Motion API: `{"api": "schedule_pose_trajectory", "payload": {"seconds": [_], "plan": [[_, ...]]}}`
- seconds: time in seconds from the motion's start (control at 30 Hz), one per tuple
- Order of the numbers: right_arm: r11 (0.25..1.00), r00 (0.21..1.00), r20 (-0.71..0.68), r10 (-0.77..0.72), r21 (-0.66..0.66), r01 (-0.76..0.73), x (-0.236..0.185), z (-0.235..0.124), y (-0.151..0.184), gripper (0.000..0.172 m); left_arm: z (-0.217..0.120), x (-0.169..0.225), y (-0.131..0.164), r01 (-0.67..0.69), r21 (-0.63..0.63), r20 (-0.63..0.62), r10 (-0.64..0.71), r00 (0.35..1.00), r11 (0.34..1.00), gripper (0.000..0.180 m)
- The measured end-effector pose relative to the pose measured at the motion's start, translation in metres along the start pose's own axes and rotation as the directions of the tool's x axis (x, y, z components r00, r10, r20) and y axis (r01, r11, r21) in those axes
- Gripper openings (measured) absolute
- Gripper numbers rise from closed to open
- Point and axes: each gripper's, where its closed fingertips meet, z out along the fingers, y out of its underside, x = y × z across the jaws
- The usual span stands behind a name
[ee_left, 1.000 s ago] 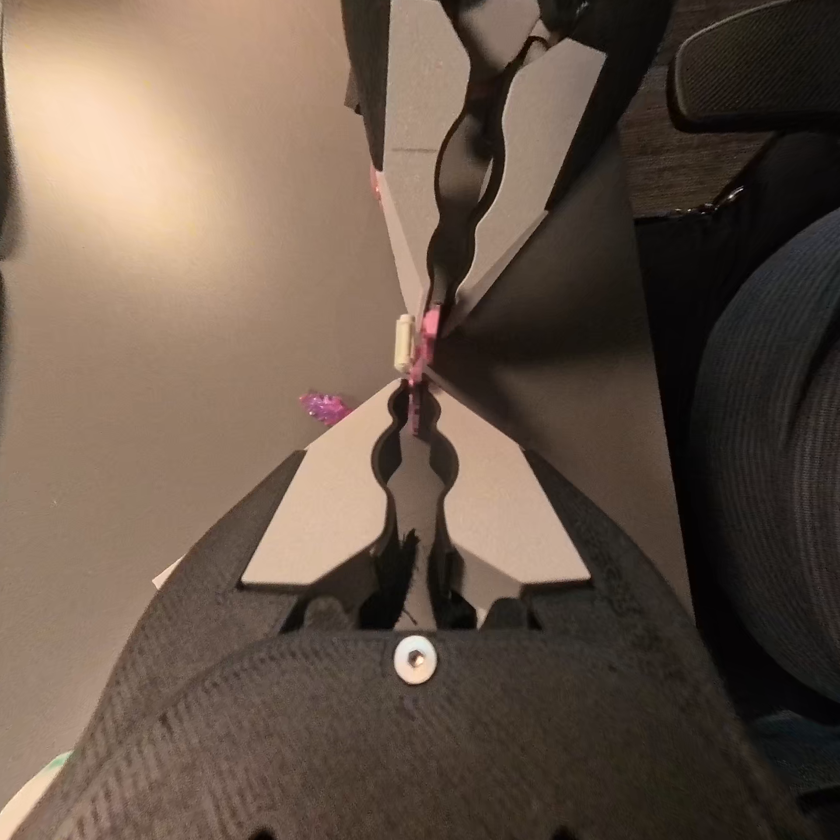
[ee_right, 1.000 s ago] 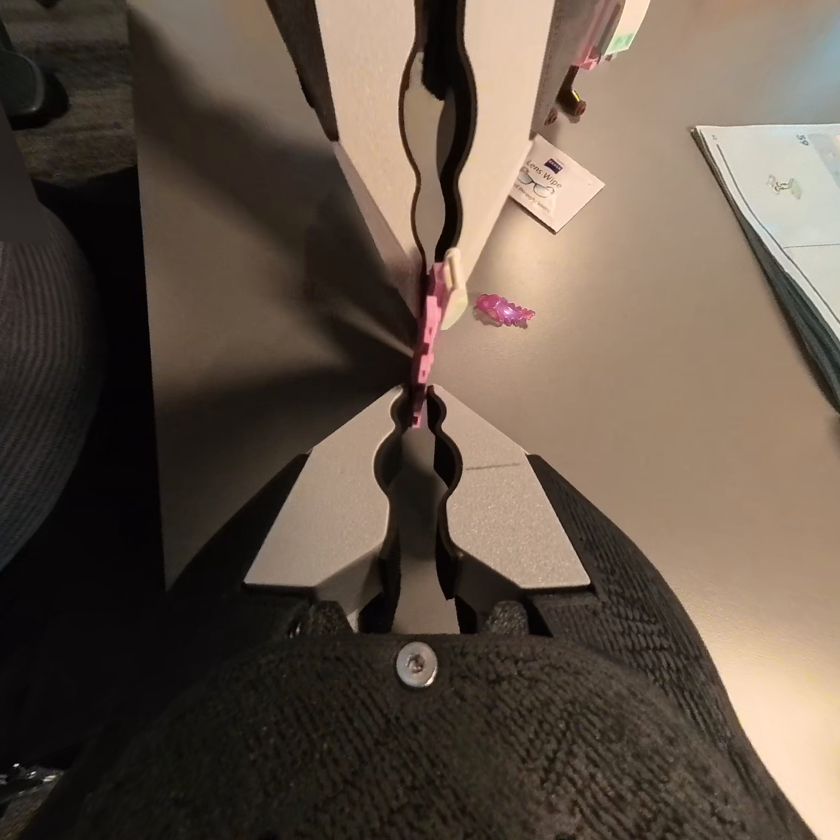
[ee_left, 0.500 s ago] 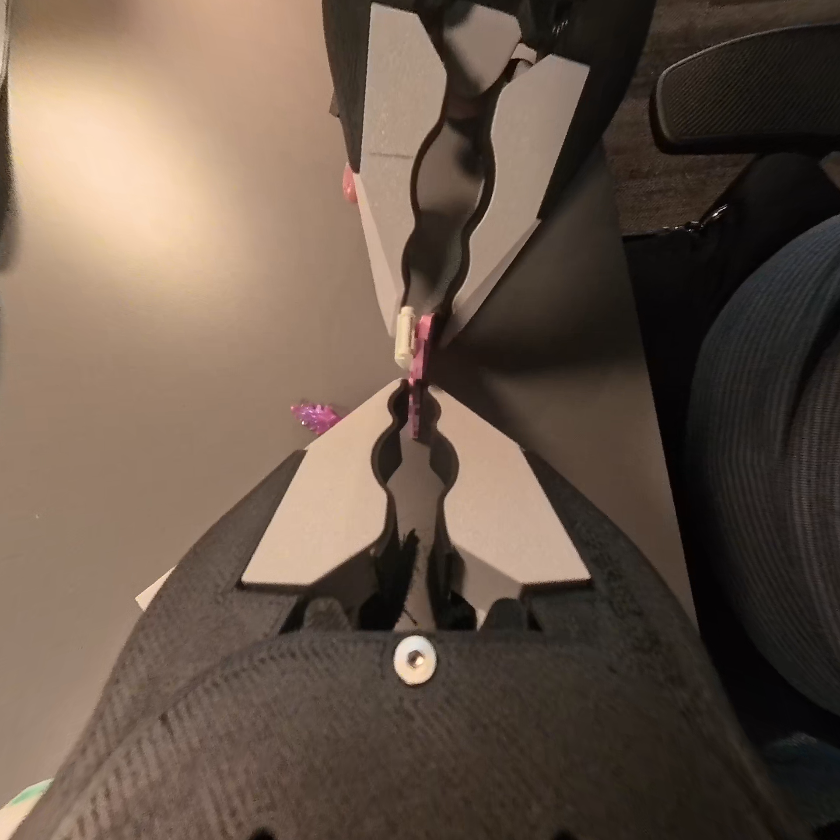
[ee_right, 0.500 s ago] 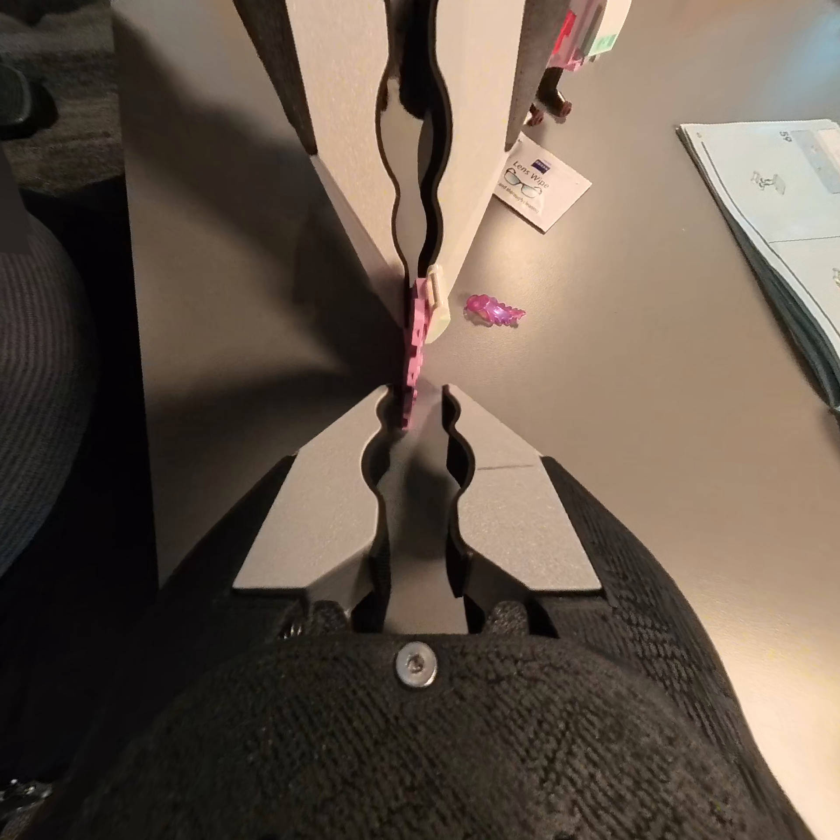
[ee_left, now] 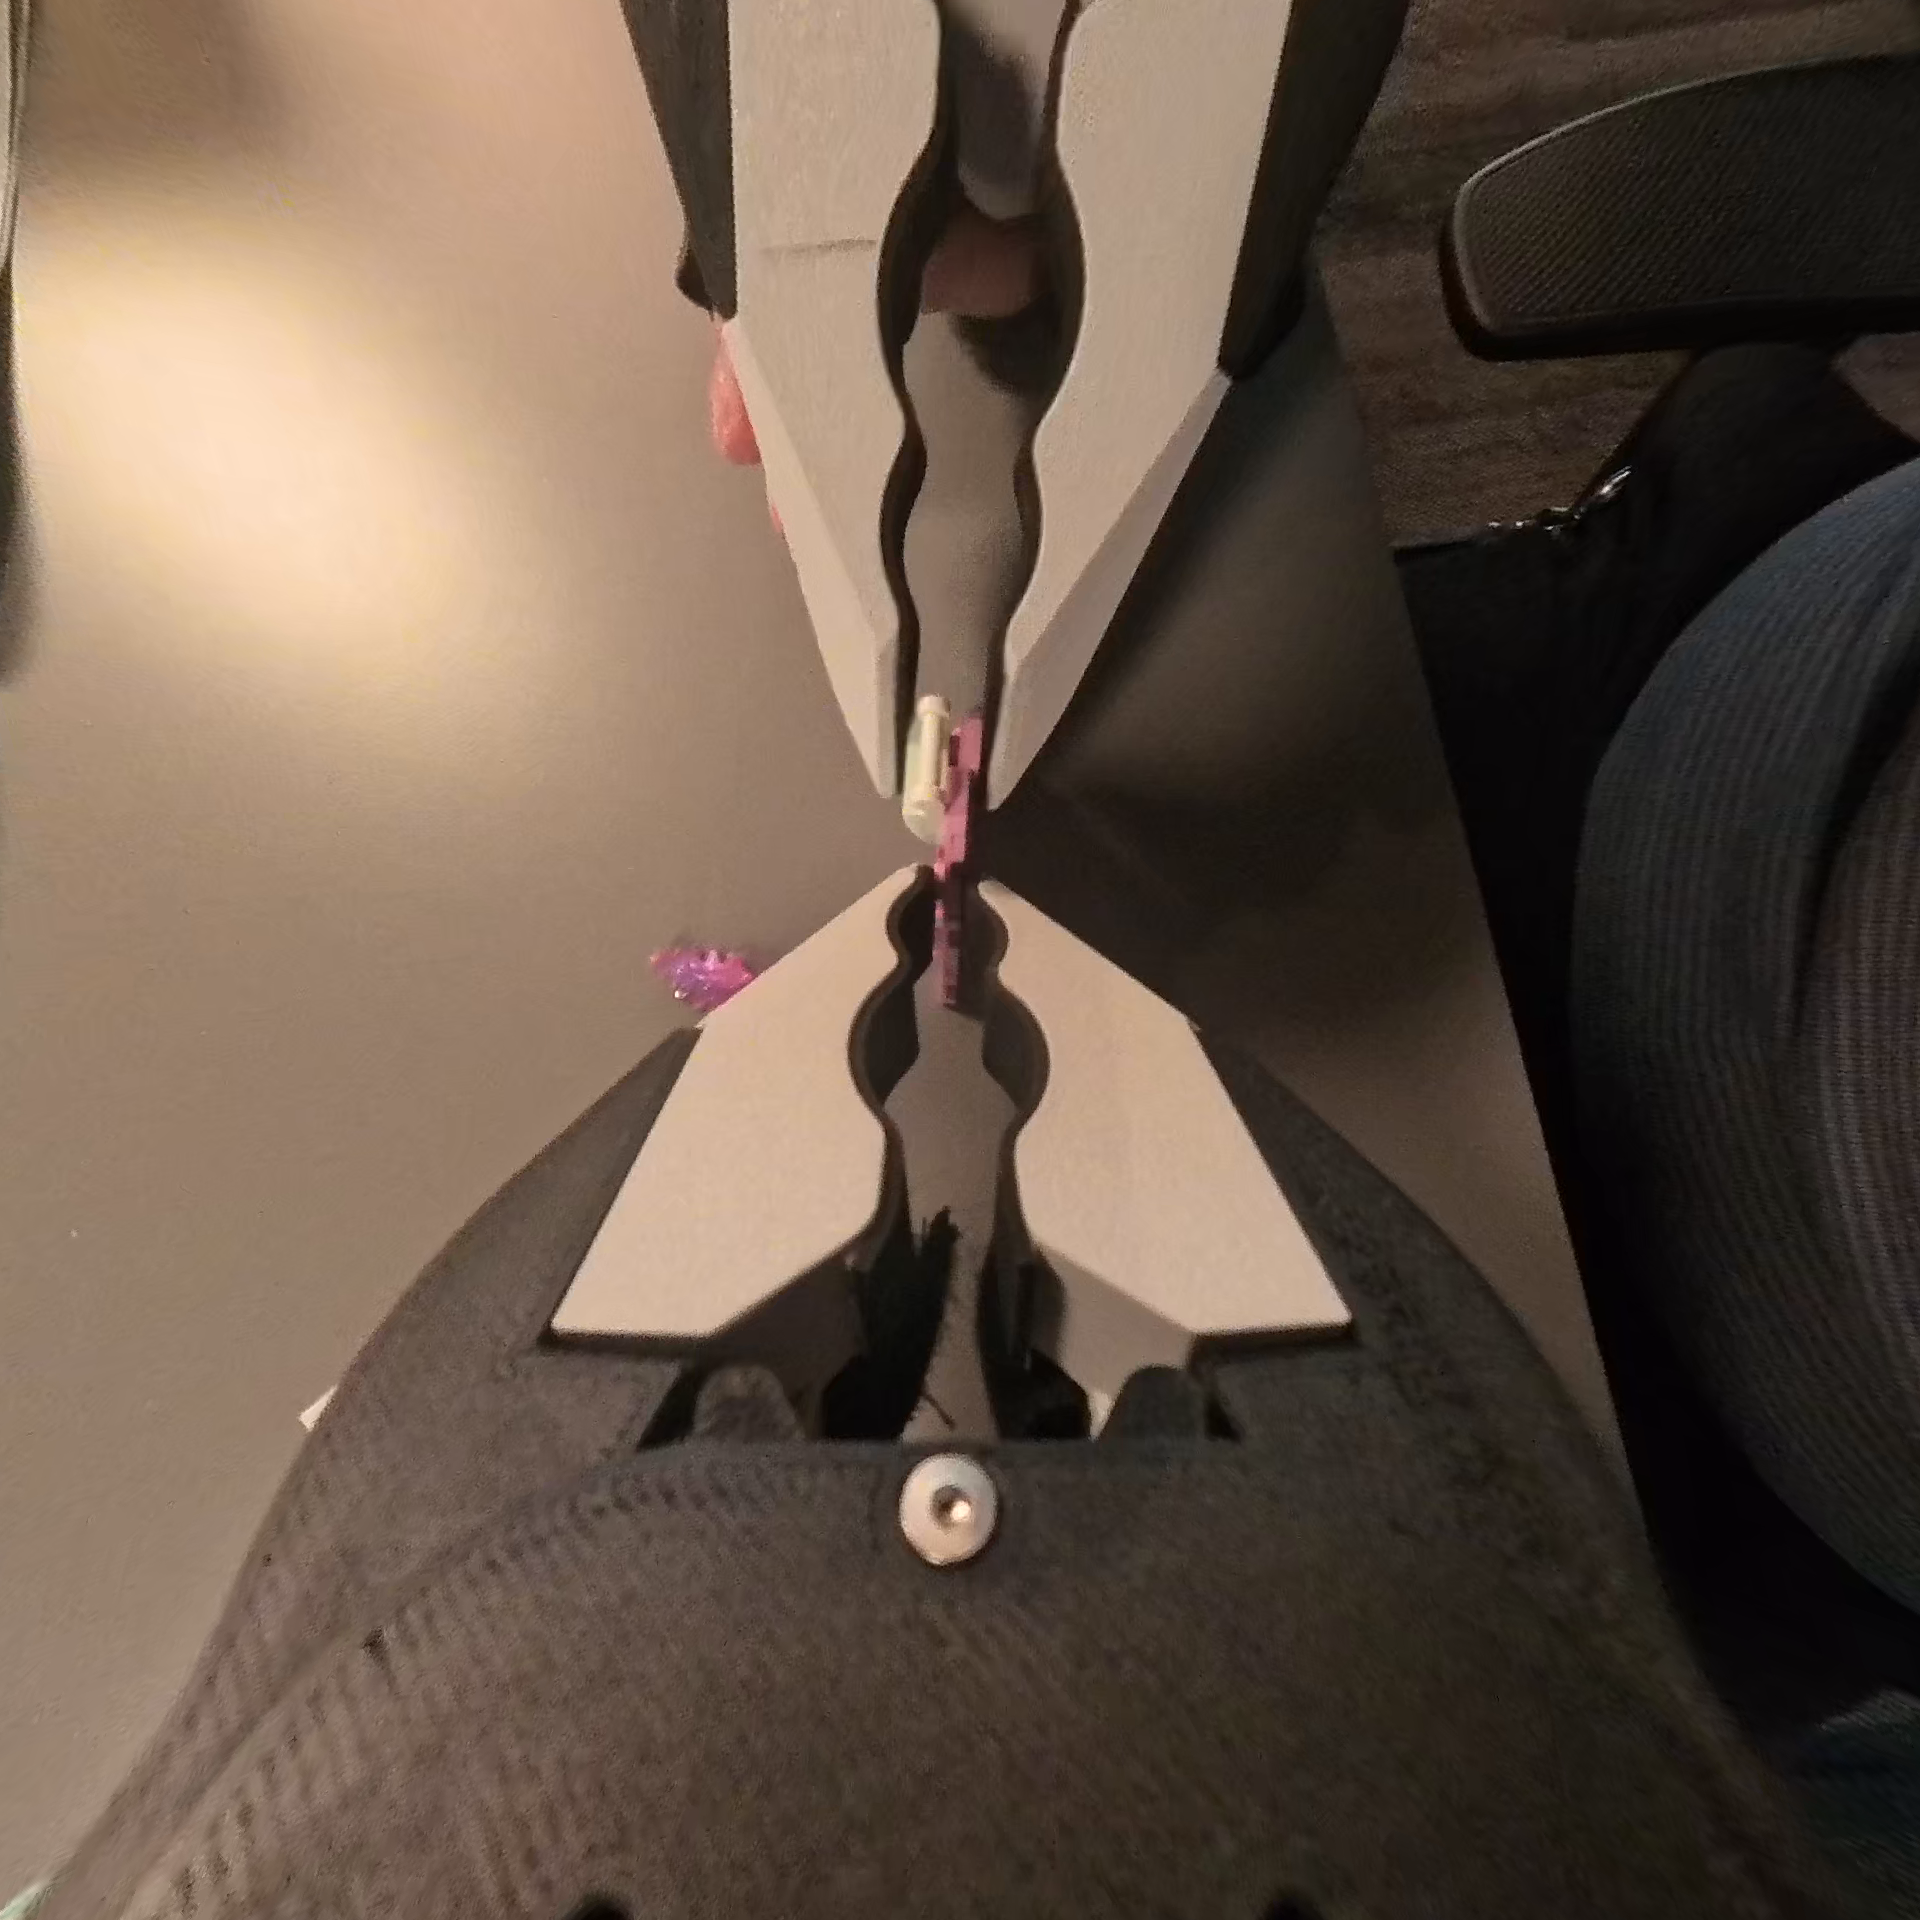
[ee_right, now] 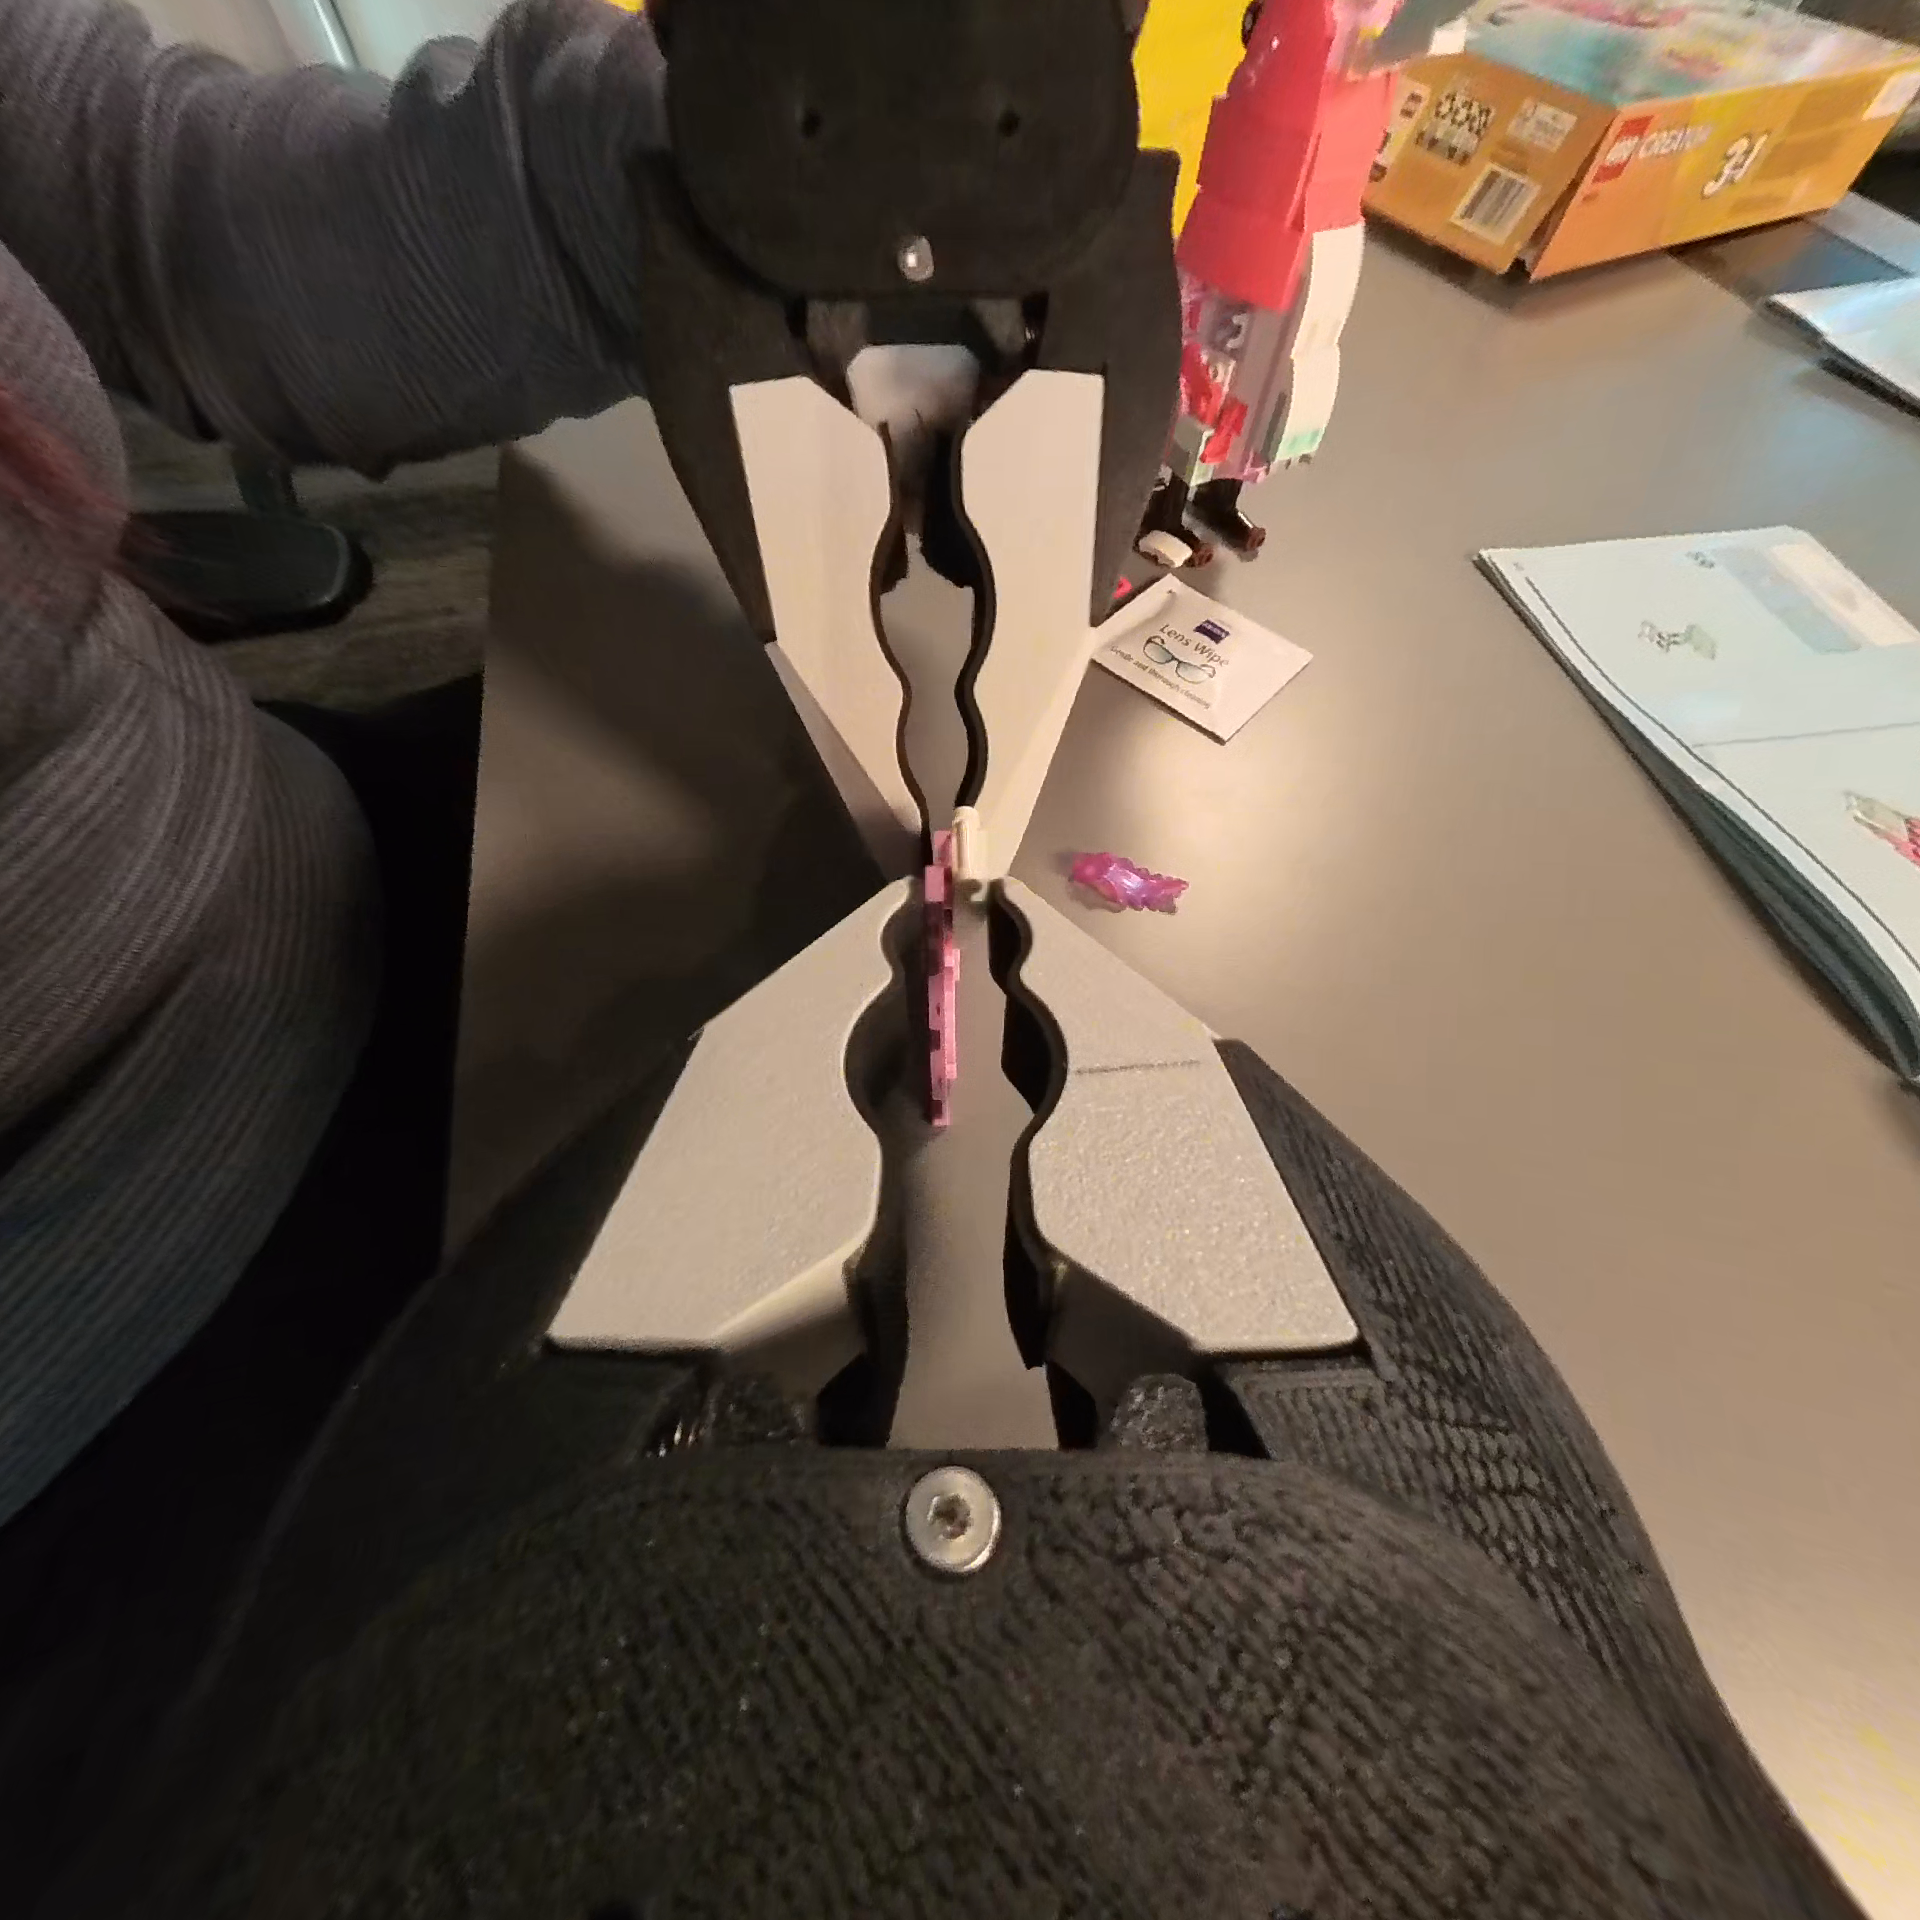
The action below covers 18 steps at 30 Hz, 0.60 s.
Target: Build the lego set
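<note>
A thin pink brick plate (ee_left: 951,935) with a small white clip piece (ee_left: 928,769) on its side hangs above the grey table (ee_right: 1455,1039), bridging both grippers. My left gripper (ee_left: 954,888) is shut on one end of the plate; it also shows in the right wrist view (ee_right: 951,831). My right gripper (ee_right: 951,894) faces it tip to tip, and the plate (ee_right: 940,1018) reaches deep between its fingers. Its pads are closed on the plate and the white clip (ee_right: 969,852); the left wrist view shows this too (ee_left: 940,810).
A translucent purple piece (ee_right: 1127,883) lies on the table just beside the tips. A white wipe sachet (ee_right: 1200,665), an open booklet (ee_right: 1714,727), a pink and white brick model (ee_right: 1278,260) and a cardboard box (ee_right: 1621,135) lie beyond. The table edge and a person's sleeve (ee_right: 312,260) are on the left. Only a small space, under 4 cm, lies between the two pairs of fingers.
My right gripper let go of the plate, slid farther along it and closed again on the plate and white clip. My left gripper kept its hold throughout.
</note>
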Motion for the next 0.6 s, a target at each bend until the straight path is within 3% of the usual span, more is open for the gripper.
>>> {"api": "schedule_pose_trajectory", "payload": {"seconds": [0.3,0.47,0.6], "plan": [[0.991,0.990,-0.046,-0.135,0.007,0.135,-0.009,-0.010,-0.019,0.008,-0.007,0.003,-0.020,-0.210,0.140,0.132,0.192,0.972,0.968,0.003],[0.981,0.978,-0.085,-0.192,-0.013,0.191,-0.007,-0.018,-0.032,0.008,-0.018,-0.002,-0.033,-0.312,0.135,0.262,0.270,0.927,0.940,0.003],[0.965,0.955,-0.142,-0.261,-0.002,0.263,-0.005,-0.025,-0.047,0.008,-0.030,-0.004,-0.045,-0.330,0.182,0.325,0.260,0.909,0.926,0.003]]}}
